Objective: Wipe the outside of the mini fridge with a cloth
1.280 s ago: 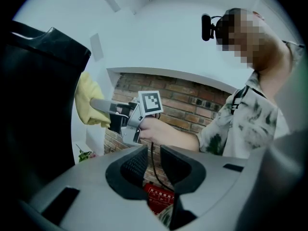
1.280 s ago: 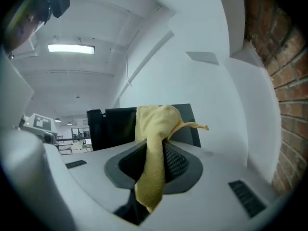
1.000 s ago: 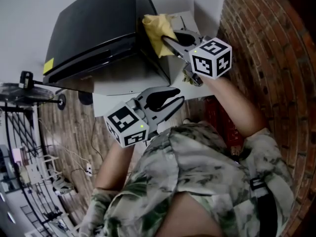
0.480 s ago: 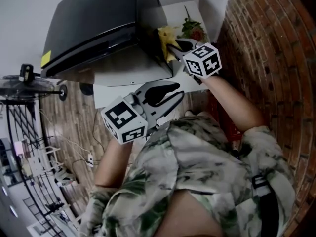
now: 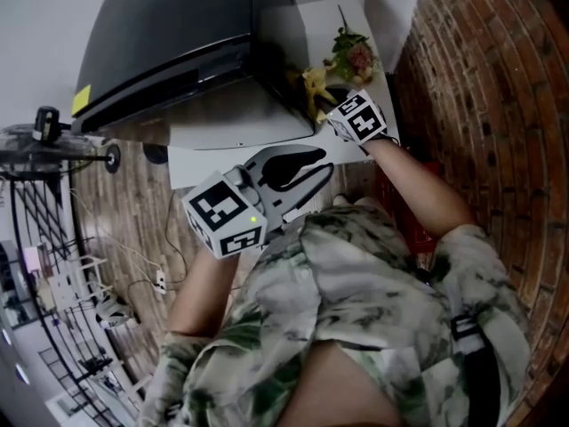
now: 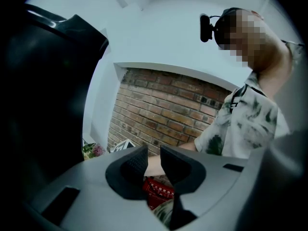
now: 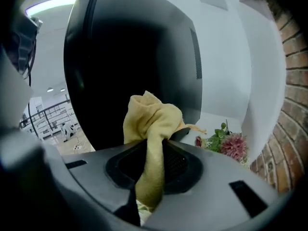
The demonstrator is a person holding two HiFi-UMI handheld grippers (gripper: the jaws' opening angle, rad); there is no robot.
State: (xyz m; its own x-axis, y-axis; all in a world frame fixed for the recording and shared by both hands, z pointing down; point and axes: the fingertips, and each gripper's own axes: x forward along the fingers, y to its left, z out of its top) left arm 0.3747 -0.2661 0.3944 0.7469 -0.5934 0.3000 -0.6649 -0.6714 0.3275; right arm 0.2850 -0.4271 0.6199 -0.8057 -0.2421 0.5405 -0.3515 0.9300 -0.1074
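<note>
The black mini fridge [image 5: 169,34] stands on a white table [image 5: 231,158] in the upper left of the head view. My right gripper [image 5: 318,96] is shut on a bunched yellow cloth [image 5: 311,83], low against the fridge's right side, near its bottom corner. In the right gripper view the cloth [image 7: 151,119] hangs between the jaws of the right gripper [image 7: 153,150], with the dark fridge [image 7: 134,47] close behind. My left gripper [image 5: 324,169] hovers in front of the table, away from the fridge. The left gripper [image 6: 154,158] holds nothing, with only a thin slit between its pads.
A small bunch of flowers [image 5: 353,53] lies on the table right of the fridge, close to the cloth. A brick wall [image 5: 480,78] runs along the right. A fan [image 5: 53,154] stands on the wood floor at left. A red box [image 5: 400,212] sits below the table.
My right gripper has drawn the cloth down the fridge's right side, from near the top edge to its lower corner. The left gripper has hardly moved.
</note>
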